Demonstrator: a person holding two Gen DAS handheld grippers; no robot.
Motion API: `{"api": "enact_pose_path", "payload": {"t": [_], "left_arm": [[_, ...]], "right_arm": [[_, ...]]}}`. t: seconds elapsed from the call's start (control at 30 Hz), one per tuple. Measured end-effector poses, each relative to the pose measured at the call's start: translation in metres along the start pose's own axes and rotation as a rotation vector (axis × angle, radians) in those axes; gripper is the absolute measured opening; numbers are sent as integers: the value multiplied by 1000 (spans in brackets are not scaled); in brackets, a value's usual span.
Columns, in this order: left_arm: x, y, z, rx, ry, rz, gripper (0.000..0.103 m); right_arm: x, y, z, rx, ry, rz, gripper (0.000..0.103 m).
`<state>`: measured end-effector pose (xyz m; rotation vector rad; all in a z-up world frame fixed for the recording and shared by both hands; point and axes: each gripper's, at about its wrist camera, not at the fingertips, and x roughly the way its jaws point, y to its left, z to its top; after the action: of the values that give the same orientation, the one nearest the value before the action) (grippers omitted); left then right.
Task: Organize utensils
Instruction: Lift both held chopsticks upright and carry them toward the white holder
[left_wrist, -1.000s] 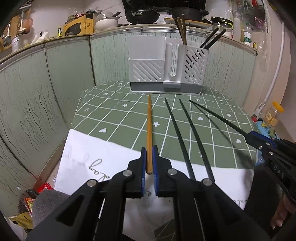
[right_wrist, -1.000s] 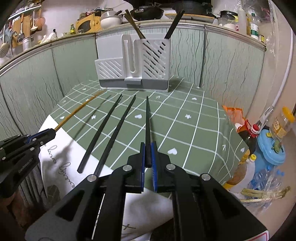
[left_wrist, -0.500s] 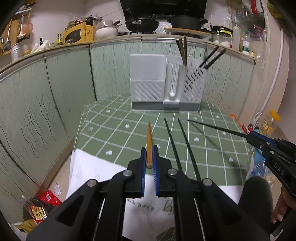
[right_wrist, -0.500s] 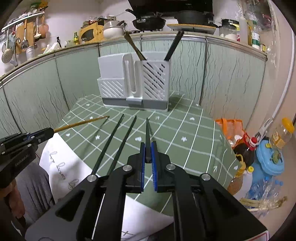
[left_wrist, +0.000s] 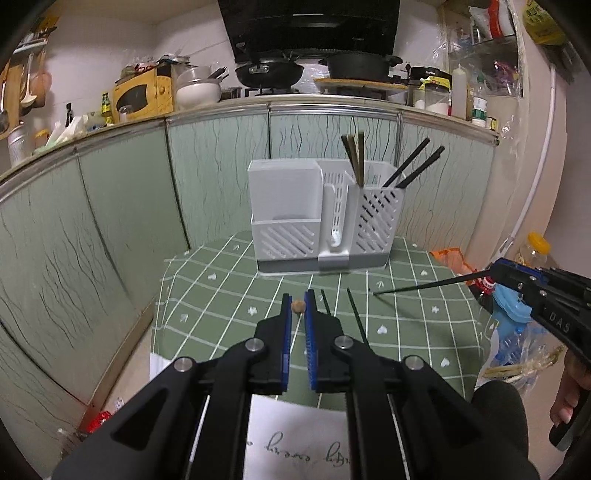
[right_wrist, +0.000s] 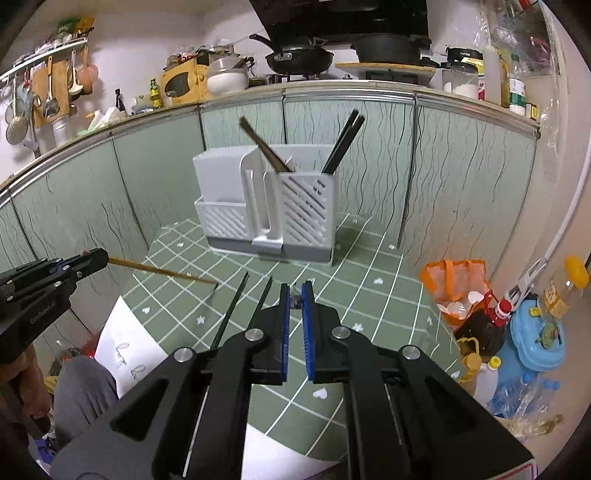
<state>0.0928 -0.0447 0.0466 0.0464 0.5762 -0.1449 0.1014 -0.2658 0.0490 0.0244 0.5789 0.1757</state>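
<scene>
My left gripper (left_wrist: 297, 296) is shut on a wooden chopstick (left_wrist: 298, 307), seen end-on between the blue pads. In the right wrist view the same gripper (right_wrist: 99, 257) holds that wooden chopstick (right_wrist: 162, 272) above the table. My right gripper (right_wrist: 294, 290) is shut on a black chopstick (right_wrist: 295, 296); the left wrist view shows this gripper (left_wrist: 495, 268) with the black chopstick (left_wrist: 417, 287) sticking out leftward. Two black chopsticks (left_wrist: 355, 317) lie on the cloth. The white utensil holder (left_wrist: 325, 214) stands at the back, with wooden and black chopsticks upright in its right compartment.
A green checked tablecloth (left_wrist: 229, 295) covers the small table, with a white printed sheet (left_wrist: 295, 435) at the near edge. Green cabinet panels (left_wrist: 110, 229) close in the left and back. Bottles, a blue container (right_wrist: 535, 339) and an orange bag (right_wrist: 454, 280) crowd the floor at right.
Both grippers rose together, lifting their chopsticks off the table. Each held chopstick now shows almost end-on between its pads. The holder appears lower and more central in both views.
</scene>
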Motion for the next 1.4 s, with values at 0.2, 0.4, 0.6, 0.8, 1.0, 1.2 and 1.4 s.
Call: {"api": "enact_pose_path", "payload": {"t": [0.2,0.4,0.6,0.8,1.0,1.2,1.4], "left_arm": [[1,0,21,9,0,-23,8],[4,4,39,2,5,-44,8],[0,7,64,11,-1,-59,8],[-5,5,93,32,-13,-82,8],[-13,-1,126,51,-26,-109,8],[-21,-11,157,92,-41,-131,8],[-33,-19,187,110,-68,-159,8]], "right_arm": [[-5,-9,25,8,-8,14,6],[-12,-17,47,12,-23,23,6],[-20,-27,73,6,-29,24,6],[-28,-33,96,-5,-38,16,6],[-37,-38,122,-5,-46,25,6],[-45,-40,152,-22,-49,25,6],[-54,-38,185,-49,-61,34,6]]}}
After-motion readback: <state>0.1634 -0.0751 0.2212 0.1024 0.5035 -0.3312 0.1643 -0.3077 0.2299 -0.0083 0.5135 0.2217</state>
